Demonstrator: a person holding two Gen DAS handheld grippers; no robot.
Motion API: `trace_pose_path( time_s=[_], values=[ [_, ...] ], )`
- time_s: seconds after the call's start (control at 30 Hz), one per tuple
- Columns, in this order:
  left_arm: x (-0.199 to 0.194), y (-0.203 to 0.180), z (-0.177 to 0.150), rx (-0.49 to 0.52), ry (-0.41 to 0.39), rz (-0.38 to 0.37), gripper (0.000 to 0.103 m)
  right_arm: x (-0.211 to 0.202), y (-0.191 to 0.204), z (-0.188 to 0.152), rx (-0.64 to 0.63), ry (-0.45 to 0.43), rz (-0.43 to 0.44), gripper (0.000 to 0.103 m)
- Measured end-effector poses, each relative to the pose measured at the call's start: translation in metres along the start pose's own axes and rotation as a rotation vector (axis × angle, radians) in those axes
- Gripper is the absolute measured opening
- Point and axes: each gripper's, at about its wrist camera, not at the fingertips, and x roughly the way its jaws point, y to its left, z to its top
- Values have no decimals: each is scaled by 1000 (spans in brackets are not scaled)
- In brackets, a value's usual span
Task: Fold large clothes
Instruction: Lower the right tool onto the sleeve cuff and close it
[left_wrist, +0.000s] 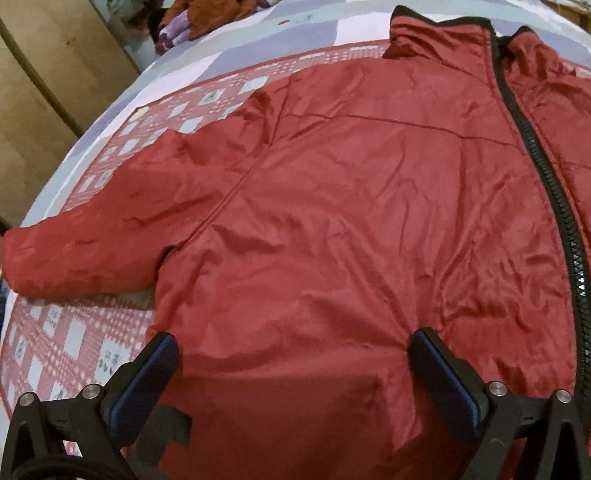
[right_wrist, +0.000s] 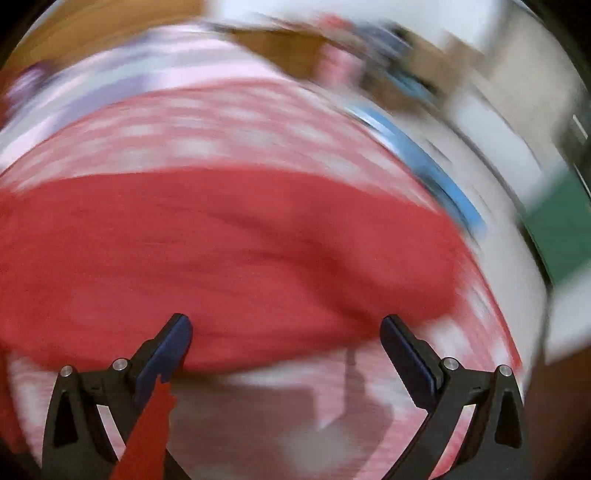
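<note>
The red jacket (left_wrist: 351, 206) lies spread flat on the bed, front up, its black zipper (left_wrist: 546, 177) closed and running along the long axis from the hem by the left gripper up to the collar (left_wrist: 443, 37) at the far end. One sleeve (left_wrist: 92, 240) reaches out sideways to the left, almost square to the body, and its cuff comes right to the bed's left edge. The checked bedspread (left_wrist: 74, 350) shows bare in the angle below that sleeve and in a wide strip above it, toward a heap of other clothes (left_wrist: 195, 18) well off at the far corner.

The left gripper (left_wrist: 291, 354) hovers over the hem with its jaws spread wide, gripping nothing; the left finger (left_wrist: 155, 365) sits about at the jacket's side edge.

The right wrist view is badly smeared. The right gripper (right_wrist: 286, 339) is likewise spread wide and holds nothing. Red cloth (right_wrist: 221, 258) fills the middle of the view, its near edge crossing between the fingers, with bedspread (right_wrist: 258, 406) below.
</note>
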Motion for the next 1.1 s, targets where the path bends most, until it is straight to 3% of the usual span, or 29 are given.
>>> trace_pose_path(
  time_s=[0.13, 0.2, 0.3, 0.5, 0.57, 0.7, 0.77, 0.83, 0.87, 0.93, 1.07, 1.1],
  values=[
    [-7, -8, 2, 30, -7, 54, 103, 27, -93, -1, 184, 87, -162, 103],
    [-16, -13, 6, 32, -24, 51, 103, 25, -111, 1, 224, 70, -147, 103],
    [-45, -33, 17, 46, -121, 25, 103, 9, -95, 8, 134, -2, -97, 103],
    [-79, -121, 45, 130, -195, -167, 103, -37, -33, 14, -90, -210, -14, 103],
    [-83, -159, 53, 160, -209, -221, 103, -56, -1, 17, -147, -284, 90, 103],
    [-82, -226, 60, 266, -216, -231, 103, -48, 90, 28, -325, -253, 284, 103],
    [-72, -244, 62, 301, -195, -163, 103, -41, 134, 24, -475, -262, 318, 103],
    [-62, -237, 64, 265, -155, -205, 103, -21, 158, 22, -597, -237, 309, 103],
    [-56, -229, 66, 233, -136, -250, 103, -9, 154, 25, -617, -240, 275, 103],
    [-49, -222, 66, 207, -114, -276, 103, 19, 109, 42, -514, -220, 199, 103],
    [-49, -219, 58, 206, -142, -290, 103, 76, -42, 71, -153, -76, 10, 103],
    [-49, -220, 56, 205, -148, -285, 103, 82, -76, 71, -83, -42, 43, 103]
  ],
)
